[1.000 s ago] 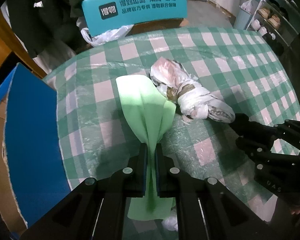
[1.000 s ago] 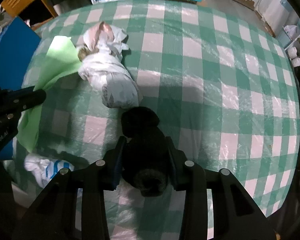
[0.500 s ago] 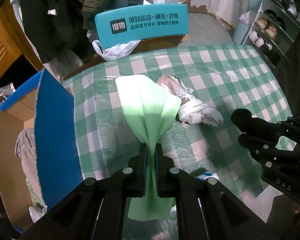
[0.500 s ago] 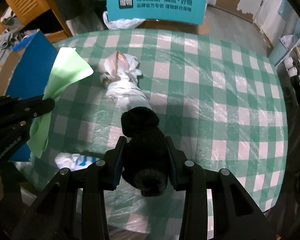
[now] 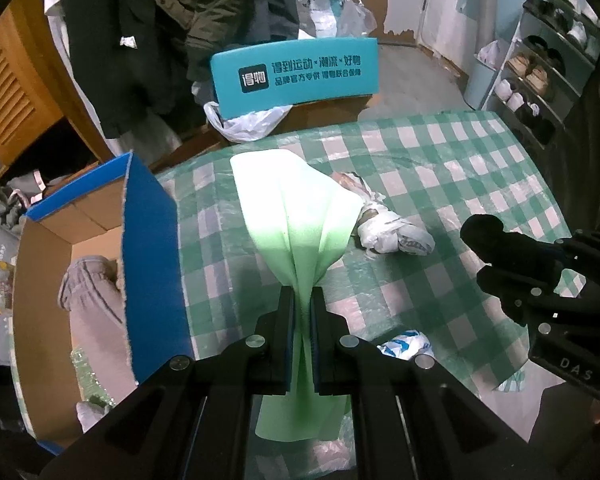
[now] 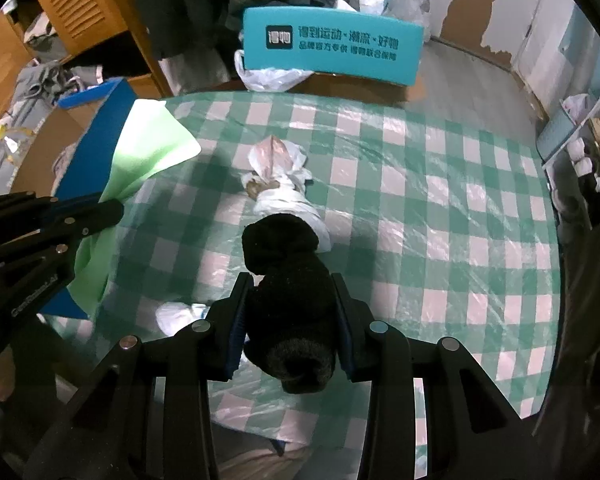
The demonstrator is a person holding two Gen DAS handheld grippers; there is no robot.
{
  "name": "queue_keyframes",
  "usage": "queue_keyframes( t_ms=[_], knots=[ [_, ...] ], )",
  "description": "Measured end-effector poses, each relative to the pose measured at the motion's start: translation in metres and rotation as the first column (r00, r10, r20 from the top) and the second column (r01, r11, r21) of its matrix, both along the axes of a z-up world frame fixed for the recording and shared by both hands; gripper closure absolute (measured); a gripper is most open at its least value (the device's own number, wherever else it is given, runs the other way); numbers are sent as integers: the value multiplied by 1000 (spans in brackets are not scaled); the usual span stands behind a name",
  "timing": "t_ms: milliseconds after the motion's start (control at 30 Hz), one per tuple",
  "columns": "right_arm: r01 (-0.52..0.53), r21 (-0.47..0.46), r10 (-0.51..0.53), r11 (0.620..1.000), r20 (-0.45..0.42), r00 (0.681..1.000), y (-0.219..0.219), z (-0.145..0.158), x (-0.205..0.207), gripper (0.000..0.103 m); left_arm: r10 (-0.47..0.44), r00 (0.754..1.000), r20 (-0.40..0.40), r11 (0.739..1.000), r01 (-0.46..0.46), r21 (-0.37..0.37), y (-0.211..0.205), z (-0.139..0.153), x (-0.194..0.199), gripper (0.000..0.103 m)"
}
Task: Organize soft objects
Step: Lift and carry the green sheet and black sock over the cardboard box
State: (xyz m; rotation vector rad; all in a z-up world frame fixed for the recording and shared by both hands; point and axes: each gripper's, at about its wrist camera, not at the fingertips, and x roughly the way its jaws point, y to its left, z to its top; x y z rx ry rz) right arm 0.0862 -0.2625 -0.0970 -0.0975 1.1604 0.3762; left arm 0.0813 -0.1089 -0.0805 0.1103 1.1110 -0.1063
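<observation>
1. the step in hand looks like the carry: both picked-up soft things are off the table (image 6: pixel 440 208) and on their way to be put away.
2. the left gripper (image 5: pixel 302 300) has its fingers pressed together on the green cloth (image 5: pixel 296 216), which fans out above the jaws and hangs loose below them, clear of the checked tablecloth.
3. the right gripper (image 6: pixel 290 292) has its fingers part way apart and clamped on the sides of a black plush item (image 6: pixel 290 276), which bulges out past both ends of the pads.
4. the cardboard box (image 5: pixel 44 248) with the blue flap (image 5: pixel 152 264) stands open just beside the table on the left; a greyish soft item (image 5: pixel 88 292) already lies in it, so it is probably the destination.
5. a white plastic-wrapped bundle (image 6: pixel 284 184) lies on the table, and a small white and blue packet (image 5: pixel 406 346) sits near its front edge; both are yet to be sorted.
6. the next move calls for swinging the cloth over the flap so its dangling tail clears the edge, then letting go above the opening; the plush should follow once the left gripper is out of the way.
</observation>
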Motion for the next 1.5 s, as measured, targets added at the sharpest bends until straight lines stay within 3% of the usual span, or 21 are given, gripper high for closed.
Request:
queue_keyframes(
  t_ms=[833, 1500],
  knots=[
    [-56, 35, 53, 998, 75, 996, 33, 40, -11, 66, 48, 996, 73, 999, -46, -22, 33, 37, -25, 96],
    [-150, 52, 143, 987, 115, 983, 96, 62, -12, 66, 141, 983, 120, 990, -137, -41, 90, 54, -46, 96]
  ],
)
